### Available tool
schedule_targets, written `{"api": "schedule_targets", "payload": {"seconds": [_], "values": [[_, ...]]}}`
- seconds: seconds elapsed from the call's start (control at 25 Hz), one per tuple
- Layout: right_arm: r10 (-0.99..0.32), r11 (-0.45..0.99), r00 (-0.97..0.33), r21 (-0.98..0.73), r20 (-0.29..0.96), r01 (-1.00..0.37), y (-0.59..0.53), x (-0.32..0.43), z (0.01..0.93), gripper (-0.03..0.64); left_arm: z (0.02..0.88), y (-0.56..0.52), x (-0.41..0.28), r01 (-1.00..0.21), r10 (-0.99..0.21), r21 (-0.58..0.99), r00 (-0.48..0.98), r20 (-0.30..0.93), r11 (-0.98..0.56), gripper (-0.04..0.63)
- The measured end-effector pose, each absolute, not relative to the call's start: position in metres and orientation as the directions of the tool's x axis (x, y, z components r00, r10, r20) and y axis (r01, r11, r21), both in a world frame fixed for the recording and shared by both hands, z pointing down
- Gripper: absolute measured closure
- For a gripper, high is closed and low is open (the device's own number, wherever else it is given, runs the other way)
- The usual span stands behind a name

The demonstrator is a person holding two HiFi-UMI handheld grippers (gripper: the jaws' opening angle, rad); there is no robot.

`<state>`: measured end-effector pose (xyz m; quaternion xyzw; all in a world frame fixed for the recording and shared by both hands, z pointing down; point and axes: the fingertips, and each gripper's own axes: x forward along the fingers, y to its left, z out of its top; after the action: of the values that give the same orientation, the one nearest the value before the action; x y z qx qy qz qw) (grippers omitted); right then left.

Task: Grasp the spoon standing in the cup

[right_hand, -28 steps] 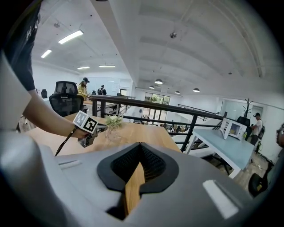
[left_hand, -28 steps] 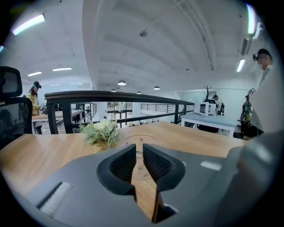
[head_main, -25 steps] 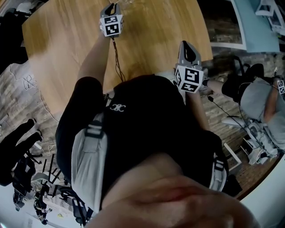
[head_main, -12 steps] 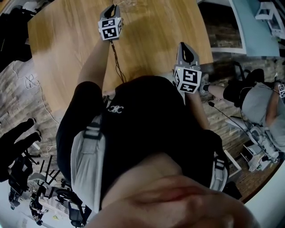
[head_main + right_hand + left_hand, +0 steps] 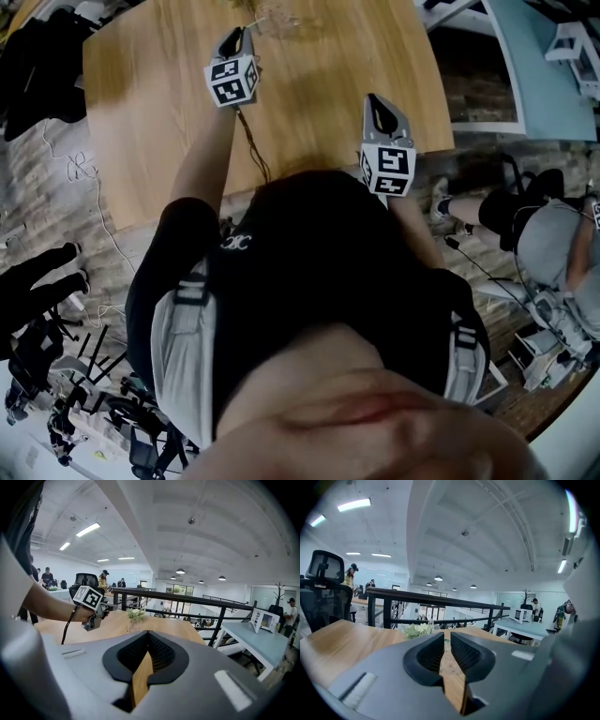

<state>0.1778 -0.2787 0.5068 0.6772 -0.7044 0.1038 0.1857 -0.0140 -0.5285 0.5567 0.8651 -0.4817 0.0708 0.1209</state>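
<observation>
A clear glass cup point(image 5: 278, 19) stands at the far edge of the wooden table point(image 5: 150, 122). In the gripper views it holds a pale green and white sprig point(image 5: 417, 629) point(image 5: 135, 615). I cannot make out a spoon in it. My left gripper point(image 5: 236, 37) hovers just short and left of the cup, its jaws a narrow gap apart with nothing between them point(image 5: 447, 634). My right gripper point(image 5: 375, 101) is over the table's near right part, well back from the cup, jaws closed and empty point(image 5: 148, 633). The right gripper view also shows the left gripper's marker cube point(image 5: 88, 597).
A black railing point(image 5: 440, 599) runs behind the table. An office chair point(image 5: 323, 583) stands at the left. A pale blue table point(image 5: 548, 52) and a seated person point(image 5: 553, 234) are to the right. Cables point(image 5: 80, 169) and dark equipment lie on the floor at the left.
The head view has tilted, so the table and cup sit lower in the frame. The right gripper has moved forward over the table. The left gripper stays near the cup.
</observation>
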Motion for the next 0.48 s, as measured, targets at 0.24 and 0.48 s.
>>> {"api": "schedule_targets", "payload": {"seconds": [0.24, 0.48], "values": [[-0.911, 0.129, -0.102, 0.042, 0.401, -0.991, -0.289, 0.179, 0.516, 0.617, 0.525, -0.504, -0.027, -0.868, -0.848, 0.132, 0.496, 0.186, -0.478, 0.543], [-0.896, 0.204, -0.19, -0.009, 0.402, -0.979, -0.306, 0.156, 0.52, 0.617, 0.503, -0.481, -0.062, -0.898, -0.884, 0.121, 0.439, 0.163, -0.423, 0.543]]}}
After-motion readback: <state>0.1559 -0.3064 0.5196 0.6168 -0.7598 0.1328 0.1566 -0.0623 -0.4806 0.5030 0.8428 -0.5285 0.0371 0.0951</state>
